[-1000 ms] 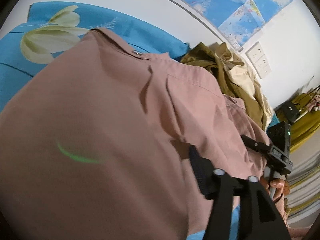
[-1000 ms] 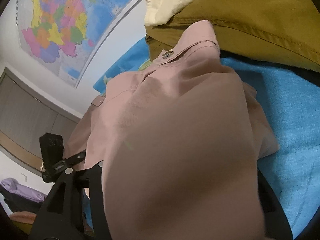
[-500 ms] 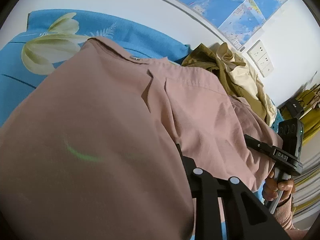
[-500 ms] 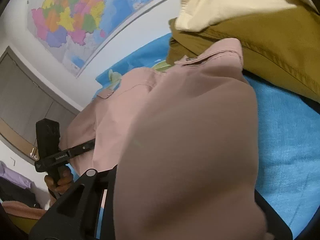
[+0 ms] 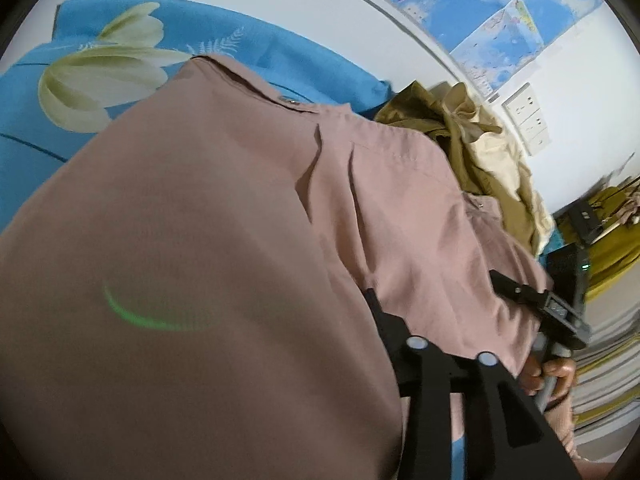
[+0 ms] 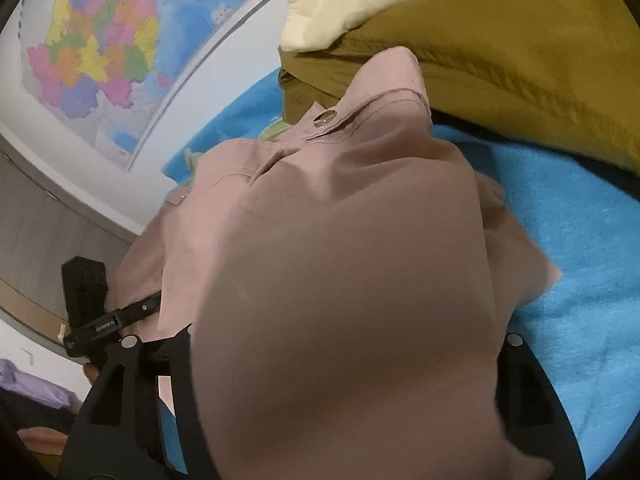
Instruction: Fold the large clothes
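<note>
A dusty-pink shirt (image 5: 224,216) lies bunched on the blue bed cover and drapes over both grippers. In the left wrist view my left gripper (image 5: 320,316) sits under the cloth. Only its right finger (image 5: 382,314) shows, and its jaws are opening. The right gripper (image 5: 556,308) and a hand (image 5: 548,372) holding it show at the shirt's right edge. In the right wrist view the pink shirt (image 6: 344,264) bulges between the jaws of my right gripper (image 6: 324,344), which stand wide and are opening. Both sets of fingertips are hidden. The left gripper (image 6: 108,320) shows at the lower left.
An olive and cream garment pile (image 5: 480,148) lies just behind the shirt, large at the top right as the olive garment (image 6: 520,48) in the right wrist view. The blue flowered cover (image 5: 120,64) spreads to the left. Maps (image 6: 92,40) hang on the wall behind.
Both grippers' visible fingers drew inward half a second ago and have now spread apart again, the right one widely. The shirt still drapes over both, and the hands have hardly shifted.
</note>
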`<state>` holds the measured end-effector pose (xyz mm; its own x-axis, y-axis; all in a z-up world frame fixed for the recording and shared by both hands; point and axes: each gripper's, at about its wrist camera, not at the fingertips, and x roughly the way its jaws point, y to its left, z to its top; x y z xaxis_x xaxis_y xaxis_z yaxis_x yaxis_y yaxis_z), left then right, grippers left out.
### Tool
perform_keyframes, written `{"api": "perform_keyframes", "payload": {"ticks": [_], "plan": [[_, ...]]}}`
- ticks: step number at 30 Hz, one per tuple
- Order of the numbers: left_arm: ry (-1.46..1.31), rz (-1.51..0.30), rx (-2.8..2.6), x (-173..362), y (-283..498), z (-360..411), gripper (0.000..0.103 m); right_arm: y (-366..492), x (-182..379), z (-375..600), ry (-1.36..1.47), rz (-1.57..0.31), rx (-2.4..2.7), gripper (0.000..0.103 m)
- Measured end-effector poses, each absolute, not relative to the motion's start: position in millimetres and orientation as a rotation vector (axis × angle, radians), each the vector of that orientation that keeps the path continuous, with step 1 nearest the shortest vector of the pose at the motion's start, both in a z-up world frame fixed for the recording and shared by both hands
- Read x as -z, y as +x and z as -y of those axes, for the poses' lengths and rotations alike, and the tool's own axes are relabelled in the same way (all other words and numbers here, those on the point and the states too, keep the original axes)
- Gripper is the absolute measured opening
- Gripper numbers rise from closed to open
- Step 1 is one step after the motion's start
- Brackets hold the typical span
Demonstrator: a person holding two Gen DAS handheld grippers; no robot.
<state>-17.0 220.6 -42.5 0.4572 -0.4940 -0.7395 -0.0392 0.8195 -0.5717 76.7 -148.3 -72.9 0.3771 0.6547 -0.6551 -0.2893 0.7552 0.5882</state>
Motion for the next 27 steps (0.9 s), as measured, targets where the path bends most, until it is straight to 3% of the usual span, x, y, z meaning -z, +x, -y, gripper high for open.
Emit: {"api": "perform_keyframes", "payload": {"ticks": [2, 3, 5, 6, 7, 8, 11, 16, 27], "plan": [[-0.579, -1.067, 0.334, 42, -15, -219, 0.061, 79, 74, 149, 0.441, -1.009, -0.652, 0.076], [-0.582, -1.065, 0.342, 42, -14, -217, 0.063, 81, 75, 149, 0.460, -1.005, -0.660, 0.076], [-0.558, -1.060, 0.353, 40, -11, -212, 0.067, 86, 78, 145, 0.474, -0.997, -0.679, 0.062], [-0.542, -1.059, 0.349, 40, -10, -210, 0.066, 88, 79, 142, 0.467, -1.003, -0.684, 0.044], [-0.535, -1.062, 0.340, 40, -9, -210, 0.056, 90, 80, 138, 0.462, -1.007, -0.683, 0.037], [-0.524, -1.066, 0.330, 40, -9, -210, 0.040, 90, 79, 136, 0.464, -1.004, -0.697, 0.033], [-0.519, -1.077, 0.309, 40, -8, -214, 0.026, 87, 67, 132, 0.437, -0.982, -0.729, 0.024], [-0.522, -1.027, 0.333, 19, -8, -221, 0.016, 82, 37, 116, 0.389, -0.943, -0.772, 0.021], [-0.488, -0.917, 0.288, -46, 10, -276, 0.013, 100, -41, 46, 0.277, -0.853, -0.901, 0.019]]}}
